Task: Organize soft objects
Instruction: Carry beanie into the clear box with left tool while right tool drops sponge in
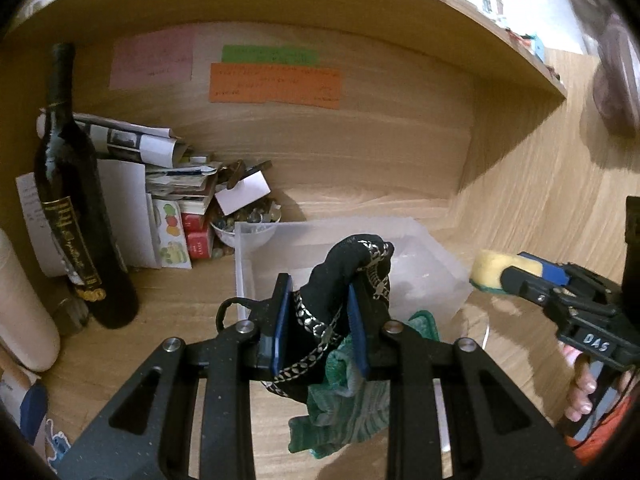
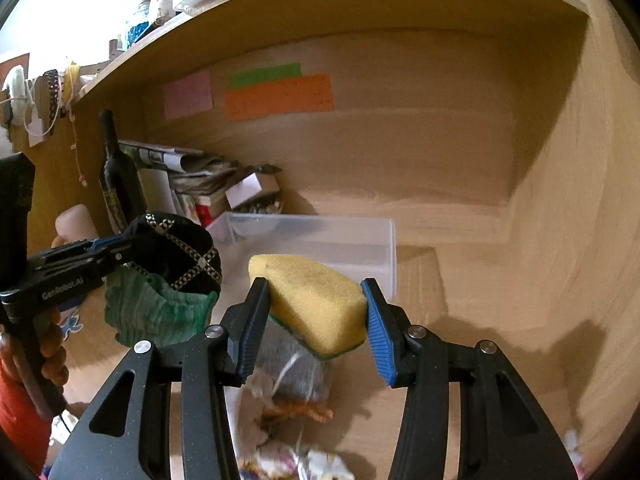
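Observation:
My left gripper (image 1: pixel 320 320) is shut on a black cloth with silver trim (image 1: pixel 352 264), held above the wooden desk just in front of a clear plastic bin (image 1: pixel 436 264). A green cloth (image 1: pixel 344 404) hangs below it. My right gripper (image 2: pixel 316 312) is shut on a yellow sponge with a green underside (image 2: pixel 312 300), held near the bin (image 2: pixel 320 236). The left wrist view shows the sponge (image 1: pixel 496 270) at the bin's right side. The right wrist view shows the black cloth (image 2: pixel 176 252) and green cloth (image 2: pixel 152 312) to the left.
A dark wine bottle (image 1: pixel 76 208) stands at the left beside stacked papers and boxes (image 1: pixel 168 188) and a bowl of small stones (image 1: pixel 244 224). A shelf board (image 1: pixel 360 12) overhangs the desk. Grey and patterned cloths (image 2: pixel 296 384) lie on the desk under the right gripper.

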Tool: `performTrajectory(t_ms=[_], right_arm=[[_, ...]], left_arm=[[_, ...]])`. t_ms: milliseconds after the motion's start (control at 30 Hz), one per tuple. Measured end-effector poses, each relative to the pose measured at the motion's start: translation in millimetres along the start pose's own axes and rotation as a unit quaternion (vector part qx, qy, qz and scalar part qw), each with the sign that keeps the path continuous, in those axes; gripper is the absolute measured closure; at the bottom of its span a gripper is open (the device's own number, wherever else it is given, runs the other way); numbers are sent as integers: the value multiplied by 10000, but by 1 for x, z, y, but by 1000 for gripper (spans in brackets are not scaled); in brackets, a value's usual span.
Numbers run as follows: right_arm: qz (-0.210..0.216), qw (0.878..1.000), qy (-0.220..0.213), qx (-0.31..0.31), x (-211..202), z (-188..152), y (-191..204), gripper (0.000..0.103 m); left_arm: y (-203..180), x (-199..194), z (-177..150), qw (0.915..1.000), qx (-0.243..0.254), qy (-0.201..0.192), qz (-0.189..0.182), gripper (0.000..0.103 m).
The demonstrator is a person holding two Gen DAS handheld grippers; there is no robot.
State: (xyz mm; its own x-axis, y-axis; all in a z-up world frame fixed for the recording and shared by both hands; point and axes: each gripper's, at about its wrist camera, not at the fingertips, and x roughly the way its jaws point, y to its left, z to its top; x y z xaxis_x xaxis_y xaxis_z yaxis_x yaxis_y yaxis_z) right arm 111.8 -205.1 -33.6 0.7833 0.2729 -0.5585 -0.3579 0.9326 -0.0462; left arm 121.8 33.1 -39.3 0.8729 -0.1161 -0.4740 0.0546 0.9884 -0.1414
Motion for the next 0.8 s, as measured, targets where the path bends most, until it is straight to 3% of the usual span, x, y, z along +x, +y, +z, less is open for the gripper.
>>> performTrajectory(t_ms=[200, 567, 600, 733, 800], right_arm=[[-61, 9998, 142, -136, 24, 18, -2, 60], [-64, 9961, 870, -130, 82, 25, -13, 59], [-63, 9956, 929, -139, 85, 24, -14, 59], [-47, 9933, 1145, -128, 97, 20, -17, 59], [-32, 9924, 1223, -91, 100, 19, -18, 59]], left_arm=[[2, 17, 14, 9998, -185, 20, -76, 76], [10, 61, 13, 9991, -98, 279, 303, 75], [9, 62, 12, 9990, -63, 291, 340, 72], [7, 63, 7, 9986, 53, 283, 443, 42], [6, 62, 4, 9986, 119, 298, 432, 34]])
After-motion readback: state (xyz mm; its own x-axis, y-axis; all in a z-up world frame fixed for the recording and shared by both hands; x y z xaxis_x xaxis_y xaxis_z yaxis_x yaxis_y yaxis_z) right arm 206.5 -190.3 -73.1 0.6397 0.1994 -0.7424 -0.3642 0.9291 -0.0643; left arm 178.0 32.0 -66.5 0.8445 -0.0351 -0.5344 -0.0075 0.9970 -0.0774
